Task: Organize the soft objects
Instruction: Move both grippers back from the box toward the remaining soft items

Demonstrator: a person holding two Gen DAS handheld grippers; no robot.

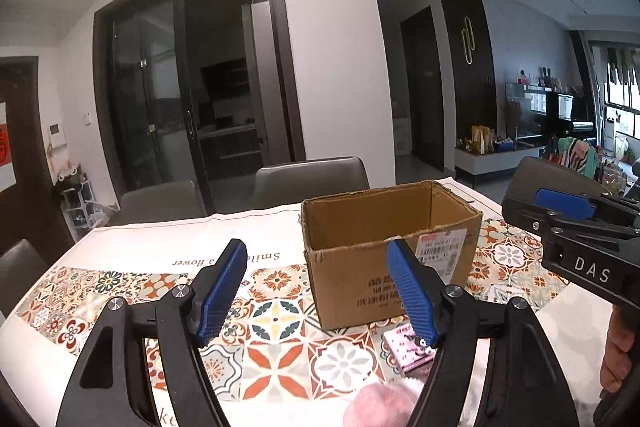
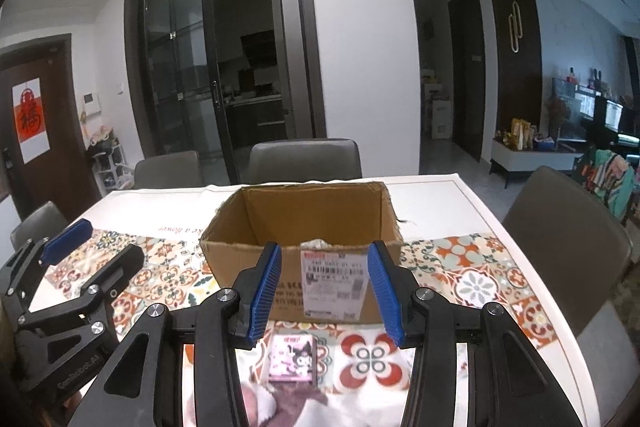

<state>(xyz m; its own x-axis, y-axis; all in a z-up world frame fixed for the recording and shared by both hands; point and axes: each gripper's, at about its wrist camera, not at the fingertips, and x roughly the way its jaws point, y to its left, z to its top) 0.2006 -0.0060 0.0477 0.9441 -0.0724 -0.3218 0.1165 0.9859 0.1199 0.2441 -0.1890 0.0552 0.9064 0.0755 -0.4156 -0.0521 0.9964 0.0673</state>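
Note:
An open cardboard box (image 1: 390,247) stands on the patterned tablecloth; in the right wrist view (image 2: 304,227) something white shows inside near its front wall. A small pink pack with a cartoon print (image 1: 408,349) lies in front of the box (image 2: 294,357). A pink fluffy soft thing (image 1: 380,405) lies at the near edge, and shows pink and purple in the right wrist view (image 2: 276,399). My left gripper (image 1: 316,291) is open and empty above the table, left of the box. My right gripper (image 2: 326,293) is open and empty, in front of the box above the pack.
The table (image 2: 460,195) carries a tiled-pattern cloth (image 1: 276,319). Grey chairs stand at the far side (image 2: 304,159), at the right (image 2: 560,227) and at the left (image 1: 20,267). Each gripper shows in the other's view: the right one (image 1: 576,219), the left one (image 2: 68,267).

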